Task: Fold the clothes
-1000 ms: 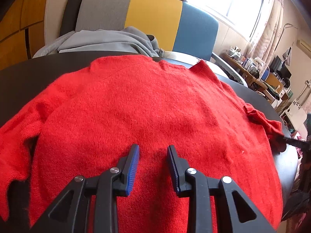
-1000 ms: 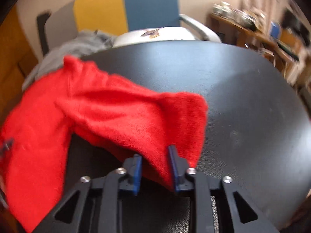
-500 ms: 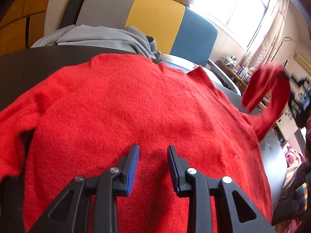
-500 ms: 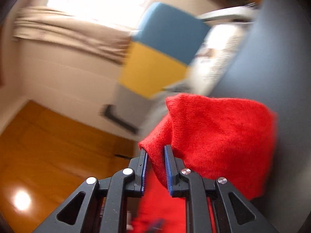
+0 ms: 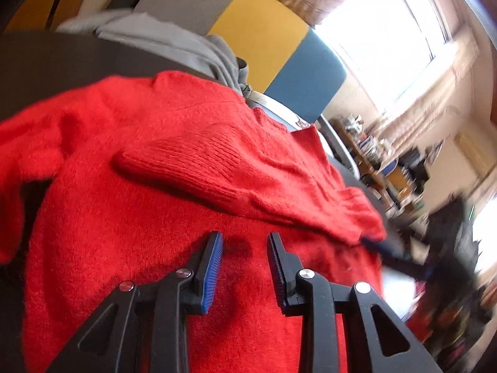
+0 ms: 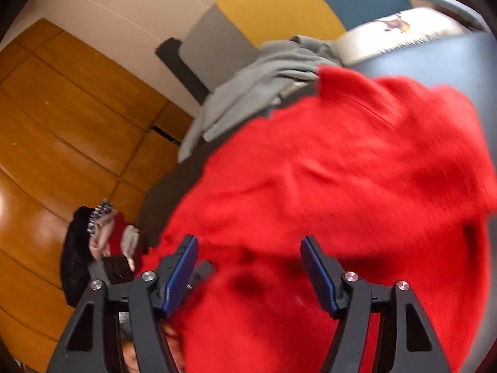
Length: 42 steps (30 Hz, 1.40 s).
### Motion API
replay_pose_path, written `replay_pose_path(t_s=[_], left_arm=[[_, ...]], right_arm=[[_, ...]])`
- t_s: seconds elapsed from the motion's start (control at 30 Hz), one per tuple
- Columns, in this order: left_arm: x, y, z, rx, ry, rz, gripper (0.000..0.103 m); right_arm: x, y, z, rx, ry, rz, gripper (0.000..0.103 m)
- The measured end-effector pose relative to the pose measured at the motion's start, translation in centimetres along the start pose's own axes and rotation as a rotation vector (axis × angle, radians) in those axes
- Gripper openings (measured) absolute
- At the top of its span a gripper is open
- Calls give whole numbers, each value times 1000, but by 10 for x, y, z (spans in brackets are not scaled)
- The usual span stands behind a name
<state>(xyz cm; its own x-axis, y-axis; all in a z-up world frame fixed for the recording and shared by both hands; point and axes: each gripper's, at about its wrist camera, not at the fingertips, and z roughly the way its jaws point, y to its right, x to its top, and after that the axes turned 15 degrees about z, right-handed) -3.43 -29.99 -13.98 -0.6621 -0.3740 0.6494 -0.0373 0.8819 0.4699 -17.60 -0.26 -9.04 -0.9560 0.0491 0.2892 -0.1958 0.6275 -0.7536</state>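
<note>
- Red sweater spread flat on the dark surface, directly under and ahead of the left tongs.
- Right sleeve now folded across the sweater's body, lying just beyond the left tongs' tips; a second ago stretched out to the side and pinched by the right tongs, half a second ago lifted in the air.
- Left tongs partly apart, same gap as before, nothing between the blue pads; hovering just over the knit, tilted and rolled compared with the earlier view.
- Right tongs opening at this moment, gap far wider than a second ago when clamped on the cuff; sleeve released, only sweater fabric seen below and ahead of them, none pressed by the pads.
- Right tongs visible in the left view as a dark blur at the sleeve's shoulder end, to the right of the left tongs.
- Grey garment bunched beyond the sweater's collar, far side from both tongs, unchanged.
- Left of the right tongs, a person's hand, blurred.
</note>
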Motion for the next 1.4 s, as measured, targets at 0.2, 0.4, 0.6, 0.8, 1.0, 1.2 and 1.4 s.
replay_pose_path(t_s=[0.2, 0.4, 0.6, 0.8, 1.0, 1.2, 1.4], left_arm=[[2, -32, -4, -100, 43, -279, 35], [18, -52, 13, -100, 55, -450, 40], [57, -45, 29, 4, 70, -428, 9], [106, 16, -38, 120, 291, -60, 10], [90, -20, -9, 245, 134, -97, 10], [47, -55, 10, 265, 27, -189, 10], [51, -52, 10, 221, 44, -168, 10]], right_arm=[[-32, 36, -13, -28, 49, -63, 72], [-42, 37, -8, -23, 100, -155, 80], [-42, 42, -11, 14, 102, -148, 82], [-44, 46, -14, 46, 104, -139, 82], [-43, 45, -15, 57, 102, -134, 83], [-36, 40, -23, -29, 123, -119, 81], [16, 37, -60, -214, 308, -145, 78]])
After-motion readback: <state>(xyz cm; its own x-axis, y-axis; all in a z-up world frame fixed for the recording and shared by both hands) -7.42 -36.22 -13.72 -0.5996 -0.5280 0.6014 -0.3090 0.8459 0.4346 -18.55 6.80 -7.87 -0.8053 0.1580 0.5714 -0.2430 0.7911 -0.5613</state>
